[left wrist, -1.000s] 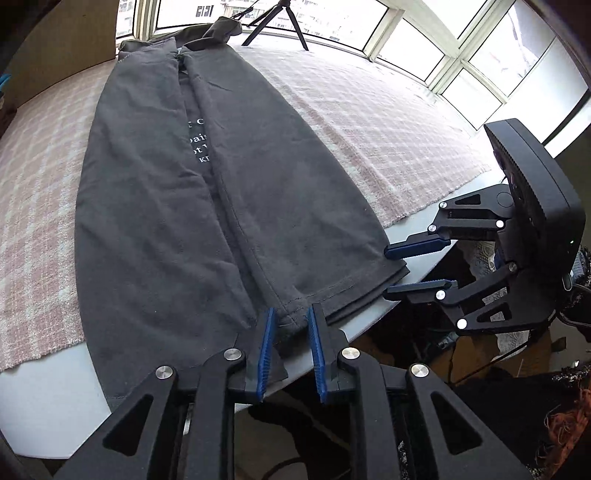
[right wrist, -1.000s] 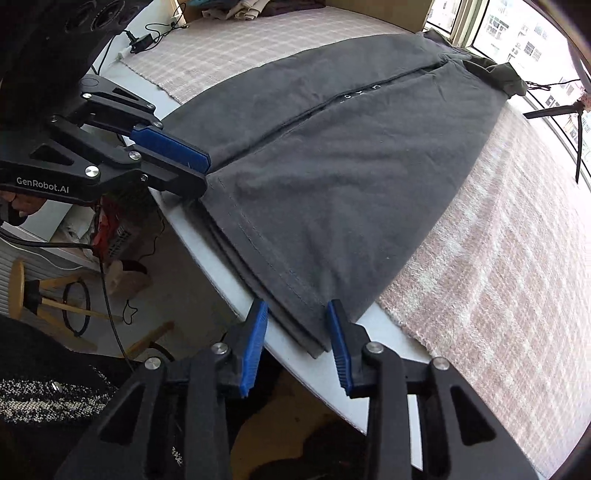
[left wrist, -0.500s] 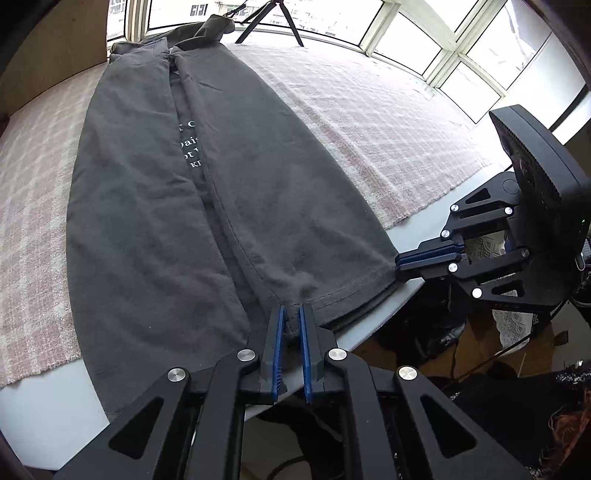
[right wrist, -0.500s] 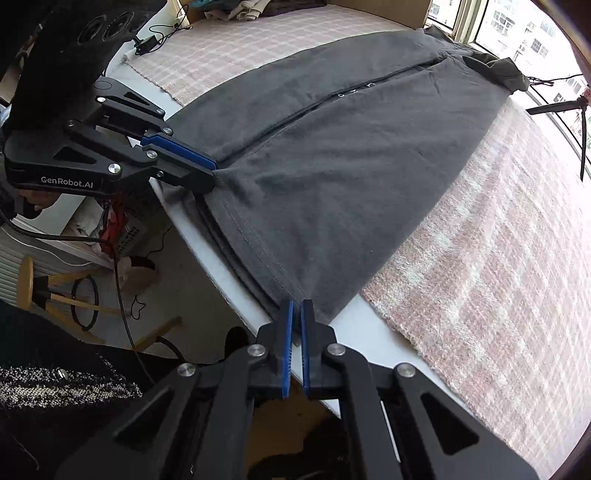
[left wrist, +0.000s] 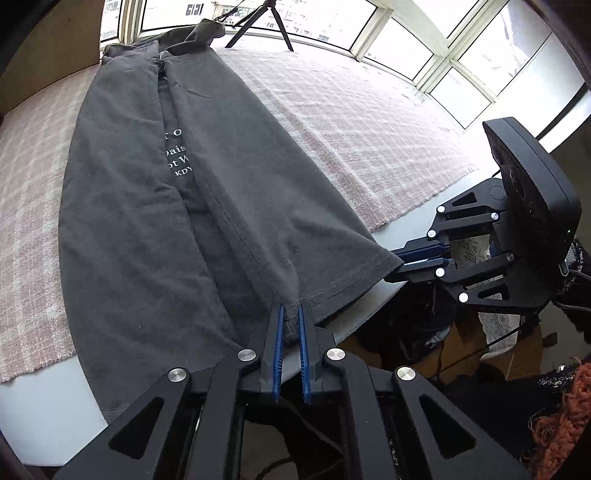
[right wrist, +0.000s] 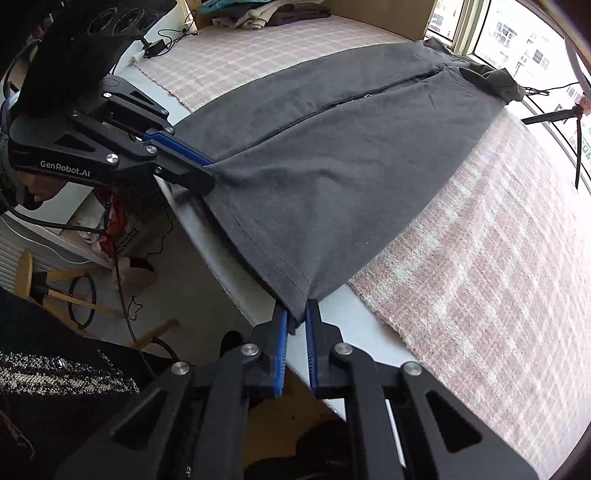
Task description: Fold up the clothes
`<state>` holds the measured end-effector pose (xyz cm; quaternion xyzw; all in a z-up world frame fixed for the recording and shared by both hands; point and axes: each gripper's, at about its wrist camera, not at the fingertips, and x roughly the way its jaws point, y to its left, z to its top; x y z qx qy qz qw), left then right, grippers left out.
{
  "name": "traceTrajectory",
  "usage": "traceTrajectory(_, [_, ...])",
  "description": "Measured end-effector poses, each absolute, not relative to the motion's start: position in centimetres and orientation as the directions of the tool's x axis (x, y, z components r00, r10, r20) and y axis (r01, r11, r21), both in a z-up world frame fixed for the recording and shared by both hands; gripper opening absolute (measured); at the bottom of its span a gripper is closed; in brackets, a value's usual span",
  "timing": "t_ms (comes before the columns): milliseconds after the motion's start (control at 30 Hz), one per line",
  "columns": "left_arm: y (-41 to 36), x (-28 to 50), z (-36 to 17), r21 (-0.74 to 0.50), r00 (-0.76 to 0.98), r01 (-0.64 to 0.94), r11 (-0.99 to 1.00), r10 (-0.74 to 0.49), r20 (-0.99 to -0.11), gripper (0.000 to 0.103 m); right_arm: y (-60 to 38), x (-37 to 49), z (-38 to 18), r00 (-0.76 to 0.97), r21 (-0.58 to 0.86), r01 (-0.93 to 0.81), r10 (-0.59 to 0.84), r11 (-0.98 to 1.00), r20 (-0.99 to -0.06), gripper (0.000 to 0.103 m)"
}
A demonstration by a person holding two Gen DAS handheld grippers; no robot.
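Observation:
A dark grey T-shirt lies lengthwise on the pink checked cloth, both sides folded in to the middle, white print showing in the gap. Its hem hangs at the near table edge. My left gripper is shut on the hem at the middle seam. At the hem's right corner, cloth sits between the pads of my right gripper, whose jaws are closing and pressing on it. The corner is lifted slightly off the table.
A pink checked cloth covers the white table. A black tripod stands by the windows. Folded clothes are piled at the far end. A wooden stool and cables lie below.
Both grippers went from open around the hem to shut on it. The right gripper has risen a little, drawing the corner taut.

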<state>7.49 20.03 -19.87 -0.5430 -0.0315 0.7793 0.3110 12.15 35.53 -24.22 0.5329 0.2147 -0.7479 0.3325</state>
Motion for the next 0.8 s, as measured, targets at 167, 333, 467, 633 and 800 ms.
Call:
traceTrajectory(167, [19.1,8.7,-21.2,-0.387,-0.164,-0.418,-0.822,0.488,-0.858,0.007,34.8,12.6,-26.2,-0.094,0.063,0.731,-0.192,-0.679,-0.977,0.011])
traceTrajectory(333, [16.1,12.0,-18.5,-0.274,-0.295,-0.417,-0.867,0.414,-0.861,0.01,36.8,10.4,-21.9,-0.085,0.165,0.683,-0.302,-0.712,-0.949,0.015])
traceTrajectory(467, [16.8,12.2,-18.8,-0.207,-0.318,-0.453,-0.867,0.374,-0.871,0.022,34.8,4.5,-19.4,-0.142,0.223,0.644,-0.402,-0.731,-0.905,0.042])
traceTrajectory(633, [19.0,11.3,-20.7,-0.145,-0.326,-0.47,-0.871,0.324,-0.888,0.025,29.3,-4.1,-20.3,-0.159,0.287,0.603,-0.465,-0.744,-0.871,0.042])
traceTrajectory(800, [19.1,10.9,-21.3,-0.143,-0.336,-0.436,-0.889,0.308,-0.89,0.025,25.3,-11.3,-25.5,-0.124,0.289,0.527,-0.408,-0.799,-0.904,0.042])
